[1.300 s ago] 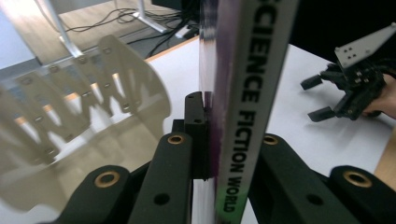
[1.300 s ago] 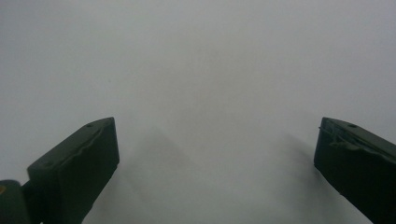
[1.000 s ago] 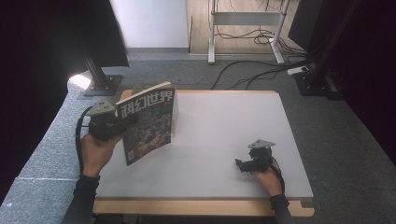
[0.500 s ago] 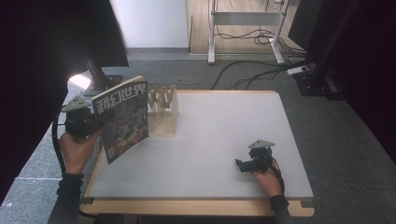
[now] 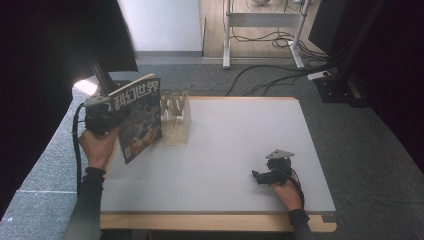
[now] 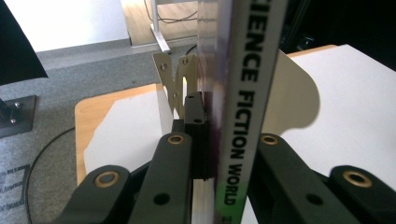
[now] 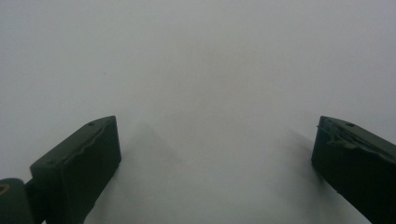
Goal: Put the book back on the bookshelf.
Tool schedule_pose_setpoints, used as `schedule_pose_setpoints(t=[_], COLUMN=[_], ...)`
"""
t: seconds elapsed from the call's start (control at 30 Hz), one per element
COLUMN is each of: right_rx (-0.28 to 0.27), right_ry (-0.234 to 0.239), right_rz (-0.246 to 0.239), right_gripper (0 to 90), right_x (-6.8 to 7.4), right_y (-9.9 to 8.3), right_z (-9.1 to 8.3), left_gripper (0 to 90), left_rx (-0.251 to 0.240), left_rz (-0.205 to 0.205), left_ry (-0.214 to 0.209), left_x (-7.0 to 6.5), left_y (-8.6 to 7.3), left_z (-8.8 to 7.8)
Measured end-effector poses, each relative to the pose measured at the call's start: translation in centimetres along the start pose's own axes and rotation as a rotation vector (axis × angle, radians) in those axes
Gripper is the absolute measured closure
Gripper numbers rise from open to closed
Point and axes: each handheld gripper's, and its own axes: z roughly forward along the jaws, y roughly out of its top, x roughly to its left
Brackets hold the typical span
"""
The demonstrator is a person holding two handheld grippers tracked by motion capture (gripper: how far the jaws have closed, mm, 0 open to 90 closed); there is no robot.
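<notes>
Nearest, at five o'clock on the white table [image 5: 225, 165]: right gripper [image 5: 272, 172] resting, jaws spread wide over bare surface, nothing between them. At nine o'clock: left gripper [image 5: 100, 115] pinching the magazine [image 5: 140, 117] by its spine, held upright off the table, just beside the wooden slotted rack [image 5: 175, 117] at eleven o'clock. Likely risks: thin magazine sagging or pivoting in a one-edge grip; cover corner catching a rack divider and tipping the light rack. Left gripper view reveals the spine [image 6: 243, 93] clamped between pads, lettering "SCIENCE FICTION WORLD"; high view gives cover and rack spacing instead.
</notes>
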Motion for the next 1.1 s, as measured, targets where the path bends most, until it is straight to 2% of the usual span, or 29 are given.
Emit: schedule_pose_setpoints(t=[0.2, 0.3, 0.4, 0.47, 0.5, 0.6, 0.63, 0.67, 0.73, 0.83, 0.93, 1.03, 1.07, 1.1], right_rx=[-0.001, -0.001, -0.001, -0.001, -0.001, -0.001, -0.001, -0.001, -0.001, -0.001, 0.000, 0.000, 0.000, 0.000], right_ry=[0.000, 0.000, 0.000, 0.001, 0.001, 0.000, 0.000, 0.000, 0.000, 0.001, 0.001, 0.001, 0.001, 0.001], right_rz=[-0.002, -0.001, -0.001, 0.000, 0.000, -0.001, -0.002, -0.002, -0.002, -0.001, -0.001, -0.001, -0.002, -0.002], right_gripper=[0.6, 0.6, 0.6, 0.6, 0.6, 0.6, 0.6, 0.6, 0.6, 0.6, 0.5, 0.6, 0.6, 0.6], right_x=[0.0, 0.0, 0.0, 0.0, 0.0, 0.0, 0.0, 0.0, 0.0, 0.0, 0.0, 0.0, 0.0, 0.0], right_y=[0.0, 0.0, 0.0, 0.0, 0.0, 0.0, 0.0, 0.0, 0.0, 0.0, 0.0, 0.0, 0.0, 0.0], right_z=[0.0, 0.0, 0.0, 0.0, 0.0, 0.0, 0.0, 0.0, 0.0, 0.0, 0.0, 0.0, 0.0, 0.0], left_gripper=[82.6, 82.5, 82.4, 82.1, 81.9, 81.4, 81.2, 80.9, 80.4, 80.1, 81.7, 82.6, 82.6, 82.6], left_rx=[-0.033, -0.061, -0.048, -0.046, -0.022, 0.065, 0.119, 0.141, 0.188, 0.251, 0.225, 0.161, 0.132, 0.132], left_rz=[-0.013, 0.008, 0.016, 0.014, 0.008, 0.015, 0.016, 0.022, -0.001, -0.015, -0.012, -0.025, -0.032, -0.032], left_ry=[-0.003, -0.008, -0.017, -0.028, -0.046, -0.049, -0.055, -0.054, -0.074, -0.090, -0.083, -0.069, -0.061, -0.061], left_x=[-0.1, -0.3, -0.3, -0.4, -0.4, -0.4, -0.3, -0.2, 0.1, 0.5, 0.6, 0.5, 0.4, 0.4], left_y=[0.4, 0.2, -0.3, -0.4, -0.3, 0.0, 0.0, 0.0, 0.0, -0.2, -0.4, -0.5, -0.6, -0.6], left_z=[2.3, 3.4, 4.5, 4.4, 4.3, 3.7, 3.5, 3.4, 3.1, 3.0, 3.0, 3.5, 4.1, 4.1])
